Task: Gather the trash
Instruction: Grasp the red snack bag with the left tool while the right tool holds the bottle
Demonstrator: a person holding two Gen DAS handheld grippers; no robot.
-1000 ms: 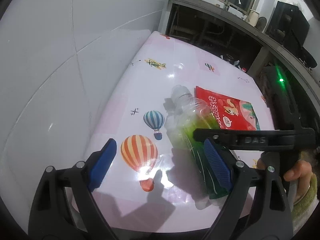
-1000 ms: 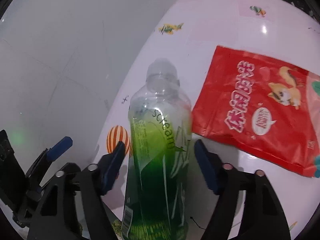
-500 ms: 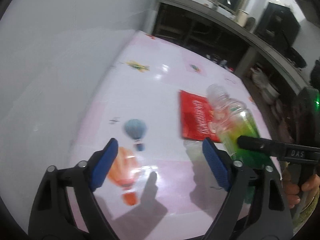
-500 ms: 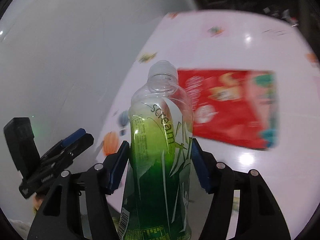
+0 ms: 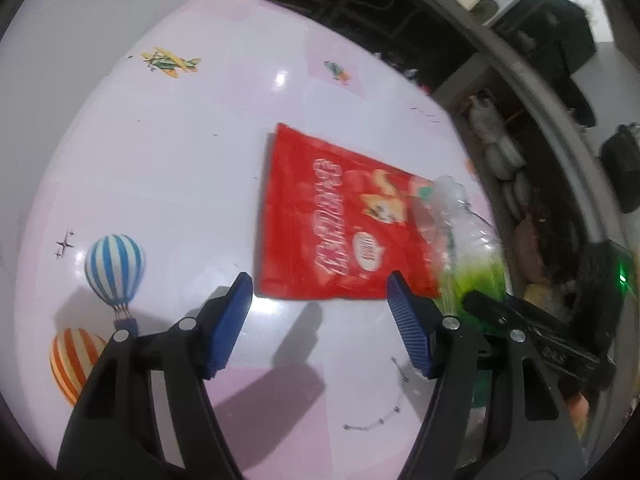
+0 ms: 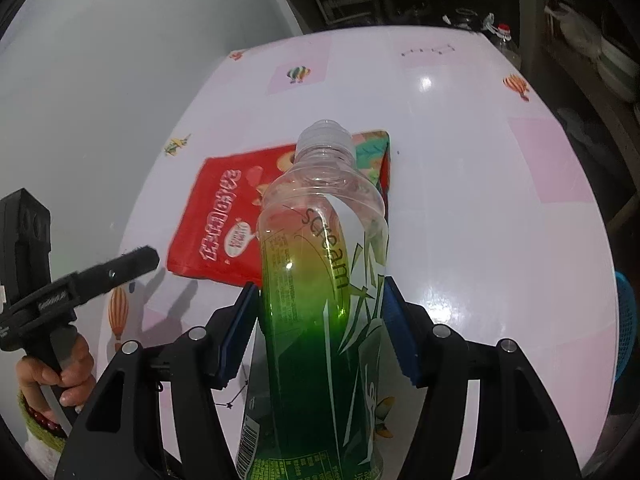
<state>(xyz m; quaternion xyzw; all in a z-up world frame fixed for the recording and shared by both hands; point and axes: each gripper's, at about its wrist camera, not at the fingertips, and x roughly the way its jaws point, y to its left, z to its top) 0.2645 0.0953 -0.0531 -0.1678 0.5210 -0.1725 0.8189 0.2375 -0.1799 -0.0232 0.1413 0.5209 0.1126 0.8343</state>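
The right gripper has lifted the green drink bottle off the table, fingers clamped on it. The left gripper, empty and narrowing, now faces the red snack bag lying farther, probably next.

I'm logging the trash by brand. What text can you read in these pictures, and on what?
"scream": on the bottle label, held in the right gripper.
Fine print and barcode on the bottle: too small to read.
White Chinese characters and a speech bubble on the red bag: too blurred to read.
Lettering on the left gripper body, seen from the right wrist: unreadable.
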